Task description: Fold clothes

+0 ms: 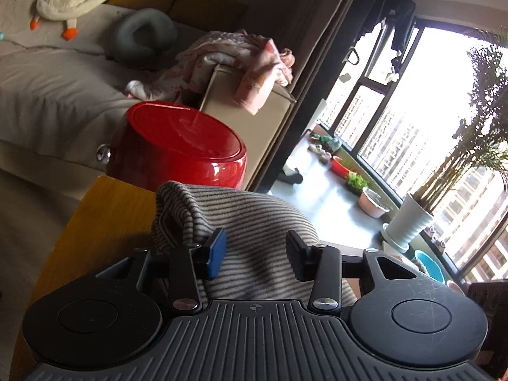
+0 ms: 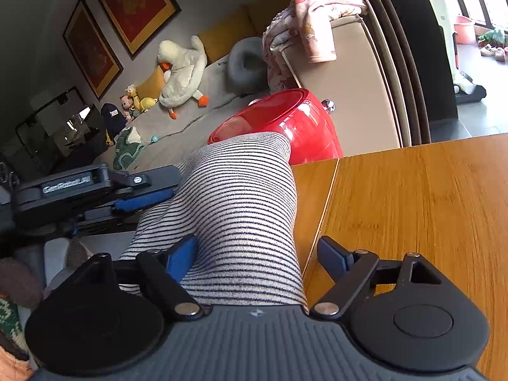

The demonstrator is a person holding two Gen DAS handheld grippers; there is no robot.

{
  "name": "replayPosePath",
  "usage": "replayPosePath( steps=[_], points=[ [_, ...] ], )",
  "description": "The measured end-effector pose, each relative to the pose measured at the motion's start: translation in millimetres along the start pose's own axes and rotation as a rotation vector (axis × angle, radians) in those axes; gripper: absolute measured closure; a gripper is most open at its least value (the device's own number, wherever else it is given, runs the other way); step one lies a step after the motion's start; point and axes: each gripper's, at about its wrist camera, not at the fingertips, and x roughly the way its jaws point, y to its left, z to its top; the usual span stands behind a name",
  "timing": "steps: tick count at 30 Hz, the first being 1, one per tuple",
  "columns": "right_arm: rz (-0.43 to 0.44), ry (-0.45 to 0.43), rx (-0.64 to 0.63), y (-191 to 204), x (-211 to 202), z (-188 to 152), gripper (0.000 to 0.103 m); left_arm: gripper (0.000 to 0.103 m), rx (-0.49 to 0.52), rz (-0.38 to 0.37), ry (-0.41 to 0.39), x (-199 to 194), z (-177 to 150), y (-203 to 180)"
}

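A striped grey-and-white garment [image 1: 254, 222] lies bunched at the edge of a wooden table [image 1: 104, 222]. My left gripper [image 1: 257, 254] is open, its fingers spread over the cloth, which lies between and under them. In the right wrist view the same striped garment [image 2: 238, 209] hangs over the table's left edge [image 2: 412, 206]. My right gripper [image 2: 260, 257] is open with the cloth between its blue pads. The left gripper's body [image 2: 95, 190] shows at the left, beside the cloth.
A red round bin [image 1: 181, 146] stands just beyond the table, also in the right wrist view [image 2: 285, 120]. A beige sofa [image 1: 47, 95] holds a pink blanket [image 1: 241, 63], a grey neck pillow [image 1: 146, 35] and plush toys. Potted plants [image 1: 412, 219] stand by the window.
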Motion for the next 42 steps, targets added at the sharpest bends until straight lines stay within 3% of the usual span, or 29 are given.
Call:
replayPosePath(
  steps=[5, 9, 11, 14, 16, 21, 27, 32, 42],
  points=[
    [-0.033, -0.044, -0.02, 5.2, -11.8, -6.5, 0.015, 0.048, 0.017, 0.057, 0.017, -35.6, -23.3, -15.8],
    [-0.066, -0.073, -0.013, 9.2, -34.7, -21.6, 0.007, 0.026, 0.03, 0.135, 0.038, -61.8, -48.5, -24.8],
    [-0.081, -0.077, -0.001, 10.0, -49.7, -31.6, 0.001, 0.024, 0.02, 0.161, 0.059, -72.3, -63.9, -24.6],
    [-0.104, -0.068, 0.016, 11.6, -74.5, -49.3, 0.0, 0.021, -0.007, 0.195, 0.097, -86.5, -88.4, -23.2],
    [-0.125, -0.063, 0.029, 12.8, -91.9, -61.6, 0.0, 0.013, -0.029, 0.211, 0.119, -95.9, -105.6, -22.8],
    [-0.228, -0.051, 0.024, 22.7, -134.2, -94.1, 0.0, 0.0, 0.012, 0.287, 0.09, -125.2, -144.8, -42.9],
    [-0.399, 0.002, -0.067, 36.7, -158.0, -115.9, 0.0, 0.0, 0.117, 0.405, 0.101, -133.9, -168.4, -71.7],
    [-0.523, 0.094, -0.211, 51.9, -135.8, -116.6, 0.0, 0.0, 0.157, 0.471, 0.127, -125.1, -168.9, -81.5],
    [-0.518, 0.083, -0.206, 51.3, -127.0, -113.4, 0.0, 0.0, 0.158, 0.497, 0.129, -120.8, -170.1, -84.3]
  ],
)
